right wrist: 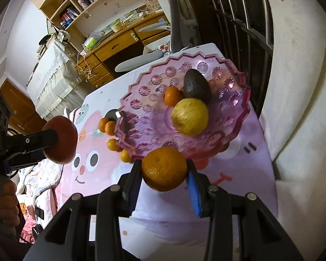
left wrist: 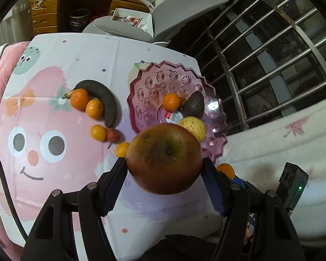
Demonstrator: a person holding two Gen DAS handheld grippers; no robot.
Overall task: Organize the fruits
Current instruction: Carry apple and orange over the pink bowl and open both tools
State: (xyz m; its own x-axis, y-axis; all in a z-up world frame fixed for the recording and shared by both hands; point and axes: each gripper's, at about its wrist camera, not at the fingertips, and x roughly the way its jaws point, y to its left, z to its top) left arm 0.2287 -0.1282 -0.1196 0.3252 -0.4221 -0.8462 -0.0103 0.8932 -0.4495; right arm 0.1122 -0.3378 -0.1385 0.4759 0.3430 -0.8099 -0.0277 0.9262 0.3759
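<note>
My left gripper [left wrist: 164, 163] is shut on a big red-brown apple [left wrist: 164, 158], held above the table near the front edge of the pink plate [left wrist: 150, 80]. My right gripper [right wrist: 164, 170] is shut on a tangerine [right wrist: 164, 169] just in front of the pink plate [right wrist: 141, 91]. The plate holds a tangerine [left wrist: 171, 101], a dark avocado [left wrist: 194, 104] and a yellow fruit [left wrist: 193, 126]. On the cloth to the left lie a blackened banana [left wrist: 104, 97], several tangerines [left wrist: 94, 108] and a lychee [left wrist: 113, 135]. The left gripper with the apple [right wrist: 62, 140] shows in the right wrist view.
The table wears a cartoon cloth [left wrist: 54, 130]. A grey chair [left wrist: 163, 10] stands behind it, a metal window grille [left wrist: 271, 54] to the right, and a white cushion [left wrist: 282, 152] by the table's right edge. A wooden desk [right wrist: 119, 43] is at the back.
</note>
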